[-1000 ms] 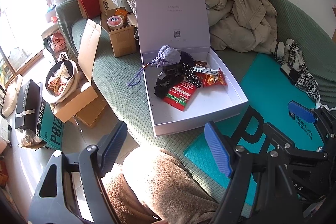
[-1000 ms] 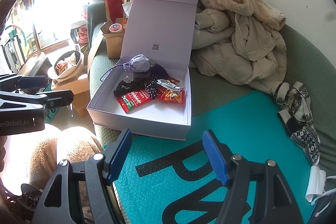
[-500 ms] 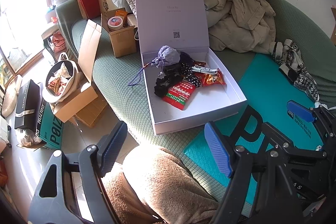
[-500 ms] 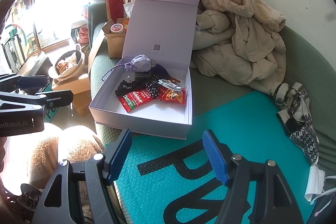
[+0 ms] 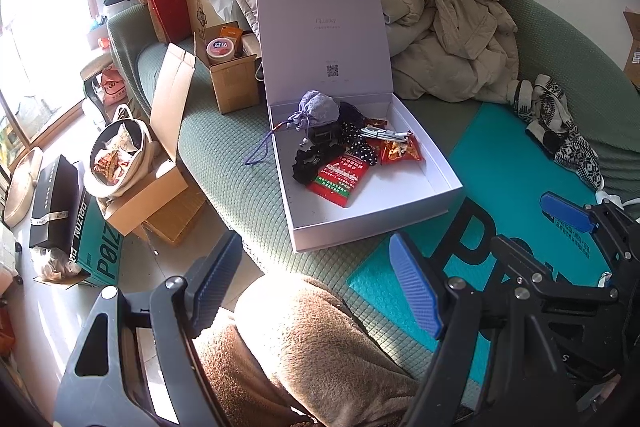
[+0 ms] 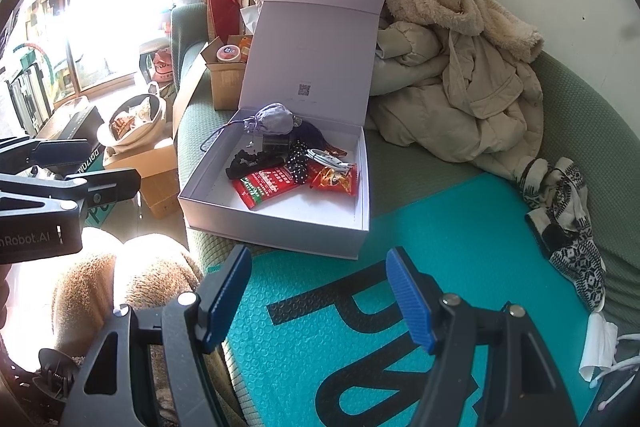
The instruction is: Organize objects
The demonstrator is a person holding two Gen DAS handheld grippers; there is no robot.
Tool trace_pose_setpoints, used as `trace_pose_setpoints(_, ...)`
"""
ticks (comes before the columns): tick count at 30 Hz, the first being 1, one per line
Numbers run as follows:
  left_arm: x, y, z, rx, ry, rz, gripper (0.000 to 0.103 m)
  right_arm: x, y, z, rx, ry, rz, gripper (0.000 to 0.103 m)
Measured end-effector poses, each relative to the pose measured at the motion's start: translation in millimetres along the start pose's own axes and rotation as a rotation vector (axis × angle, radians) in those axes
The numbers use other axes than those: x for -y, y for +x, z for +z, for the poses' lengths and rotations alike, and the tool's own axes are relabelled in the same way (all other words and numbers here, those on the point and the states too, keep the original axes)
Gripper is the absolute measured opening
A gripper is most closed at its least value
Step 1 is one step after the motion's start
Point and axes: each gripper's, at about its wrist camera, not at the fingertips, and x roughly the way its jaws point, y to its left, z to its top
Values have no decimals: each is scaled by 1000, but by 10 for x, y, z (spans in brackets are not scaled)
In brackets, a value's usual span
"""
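A white gift box (image 5: 404, 209) (image 6: 276, 231) lies on the green sofa with its lid standing upright. Inside it are a grey drawstring pouch (image 5: 318, 111) (image 6: 274, 119), a red packet (image 5: 340, 177) (image 6: 268, 185), an orange snack bag (image 5: 402, 149) (image 6: 336, 181), a white cable (image 6: 328, 158), a polka-dot cloth (image 5: 358, 143) and a black scrunchie (image 5: 306, 163). My left gripper (image 5: 316, 285) hangs open over a person's fleece-clad knee (image 5: 320, 347), short of the box. My right gripper (image 6: 318, 301) is open above the teal mat (image 6: 400, 267), nothing between its fingers.
A heap of beige coats (image 5: 452, 27) and a patterned knit (image 6: 568, 219) lie on the sofa to the right. Cardboard boxes (image 5: 232, 75), a red bag (image 5: 166, 7), a snack-filled bowl (image 5: 118, 151) and a black box (image 5: 50, 199) crowd the left and the floor.
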Motion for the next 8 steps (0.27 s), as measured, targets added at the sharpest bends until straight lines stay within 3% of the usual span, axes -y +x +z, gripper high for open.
trace_pose_setpoints(8,46,-79,-101,9,7,2,75,-7,-19,-84,-14,8,2,70)
